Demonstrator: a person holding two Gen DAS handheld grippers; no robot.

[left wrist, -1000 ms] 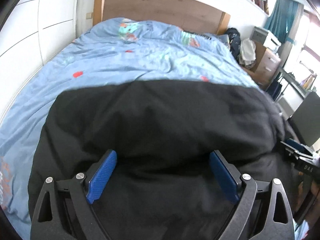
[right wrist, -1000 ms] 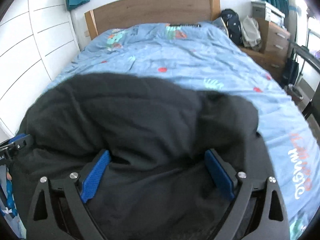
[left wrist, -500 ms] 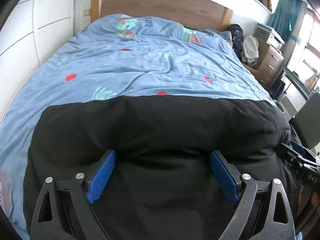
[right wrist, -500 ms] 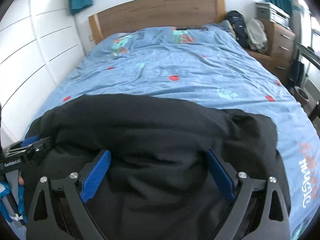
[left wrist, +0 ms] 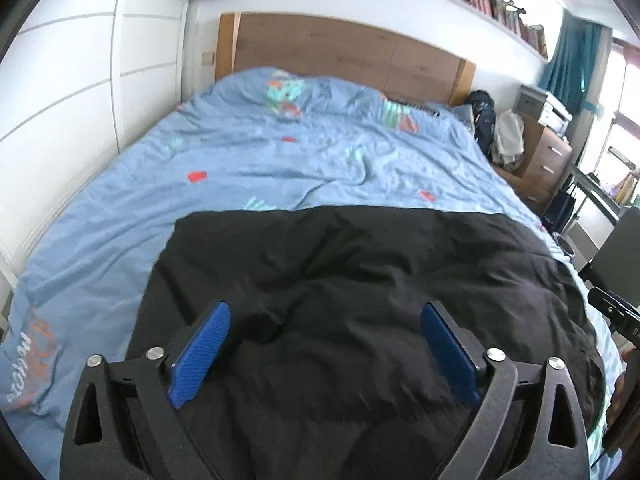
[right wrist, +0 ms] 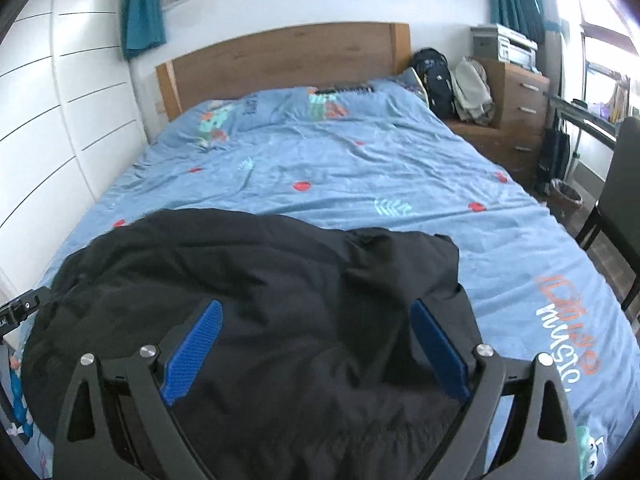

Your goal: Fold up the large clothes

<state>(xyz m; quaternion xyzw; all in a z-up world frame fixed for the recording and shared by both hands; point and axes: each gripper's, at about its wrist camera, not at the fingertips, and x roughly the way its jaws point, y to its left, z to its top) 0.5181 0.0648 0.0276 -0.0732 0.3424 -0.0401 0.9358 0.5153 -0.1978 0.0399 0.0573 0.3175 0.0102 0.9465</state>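
1. Black garment (left wrist: 360, 280) lies at the foot end of the bed (right wrist: 360, 168), on the blue duvet, rumpled. Looks soft, bulky, limp; it'll sag and bunch, not slippery.
2. Best hold, my guess: far straight edge, at the corners.
3. Long axis runs across the bed, side to side; far edge faces the headboard (left wrist: 340, 52).
4. Left gripper (left wrist: 326, 320) and right gripper (right wrist: 316, 318): jaws wide apart over the cloth, clamping nothing.

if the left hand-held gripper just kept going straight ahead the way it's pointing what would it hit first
Most likely the black garment: it fills the space between and ahead of the open left hand-held gripper. Beyond it lies the blue duvet. Depth is unclear.
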